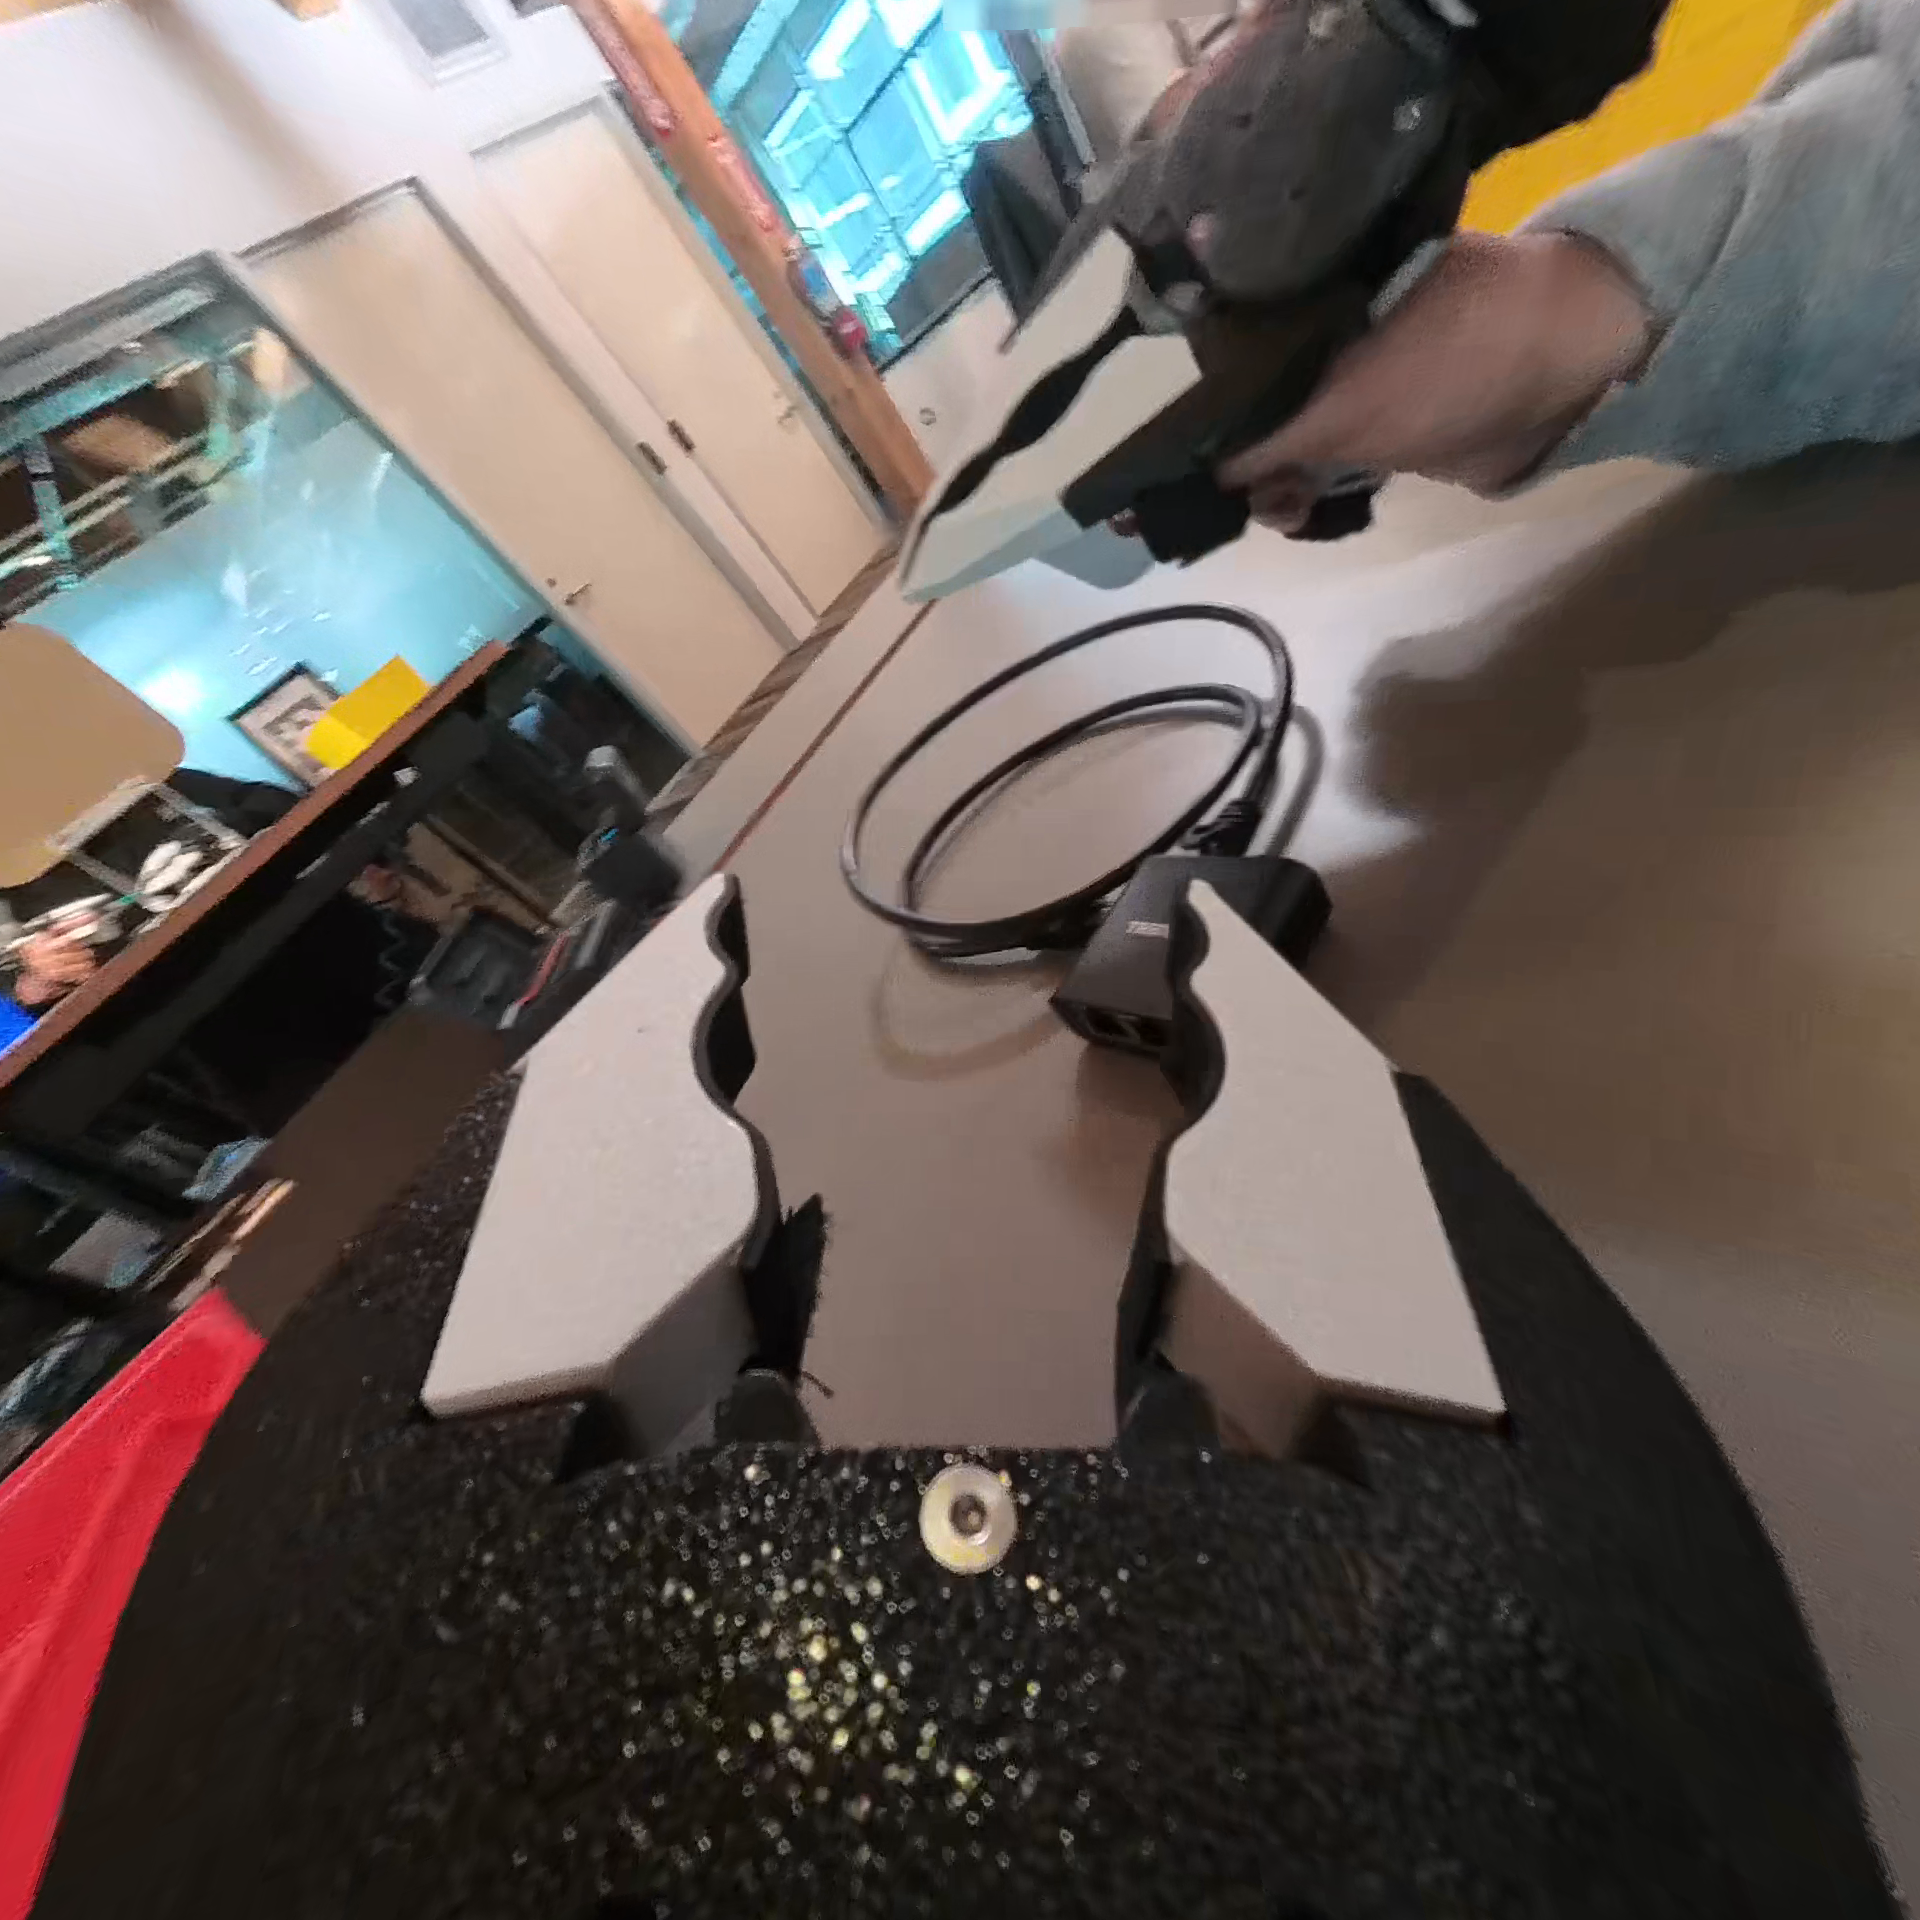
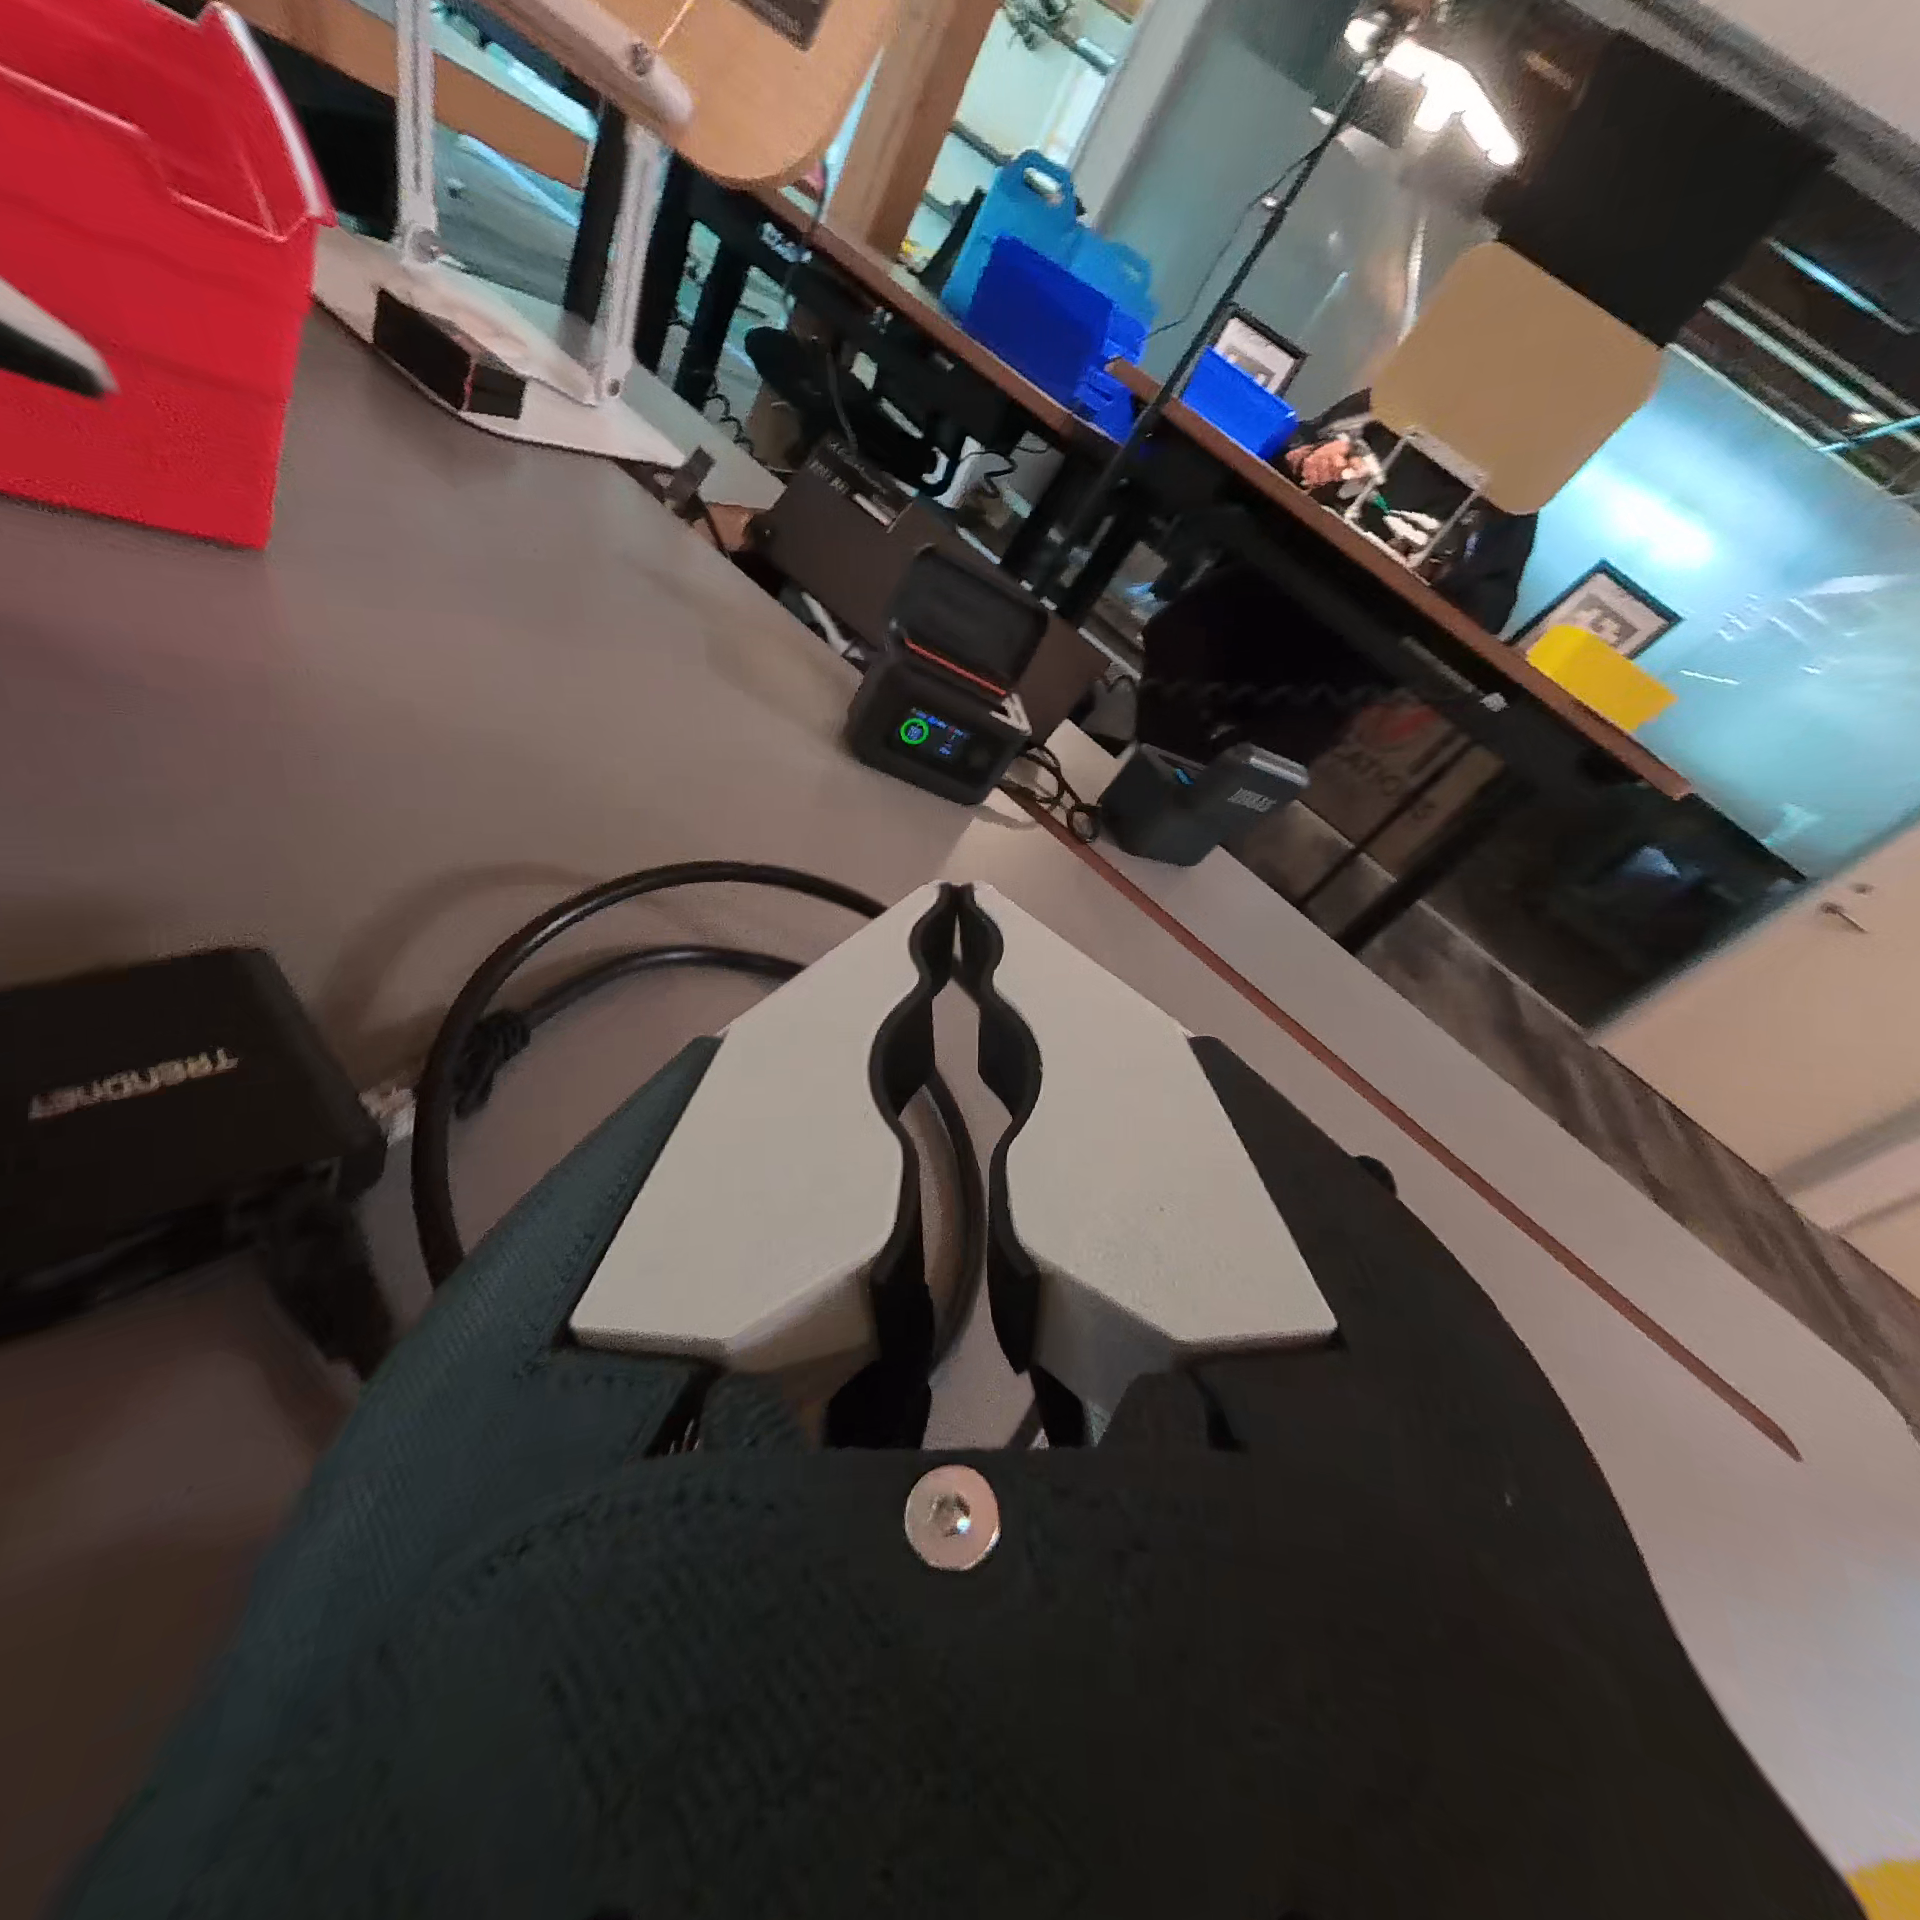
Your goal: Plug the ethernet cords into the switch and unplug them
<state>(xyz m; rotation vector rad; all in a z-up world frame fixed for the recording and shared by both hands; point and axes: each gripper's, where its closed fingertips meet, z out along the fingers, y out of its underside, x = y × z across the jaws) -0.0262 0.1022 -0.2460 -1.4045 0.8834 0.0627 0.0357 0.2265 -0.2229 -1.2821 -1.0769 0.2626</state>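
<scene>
In the left wrist view, your left gripper (image 1: 961,940) is spread wide with nothing between its fingers. It sits low over the grey surface (image 1: 1558,935). The black switch (image 1: 1153,956) lies flat on the surface just past the right finger, which hides part of it. One port on the switch's near end faces you. A black cord (image 1: 1039,748) lies in a loop on the surface right behind the switch. You cannot tell from here if the cord is plugged in. Your right gripper (image 1: 925,540) is up above the cord, not touching it, held in your hand (image 1: 1434,384). A red bin (image 1: 94,1538) shows at the lower left. In the right wrist view, your right gripper (image 2: 958,891) is pressed together at the tips and pinches nothing. The cord (image 2: 582,914) loops on the surface (image 2: 520,675) under and behind the fingers. The switch (image 2: 156,1091) is off to the left, near the cord. The red bin (image 2: 145,312) stands farther back on the left. A small black box with a lit screen (image 2: 945,696) sits near the far edge of the surface.
</scene>
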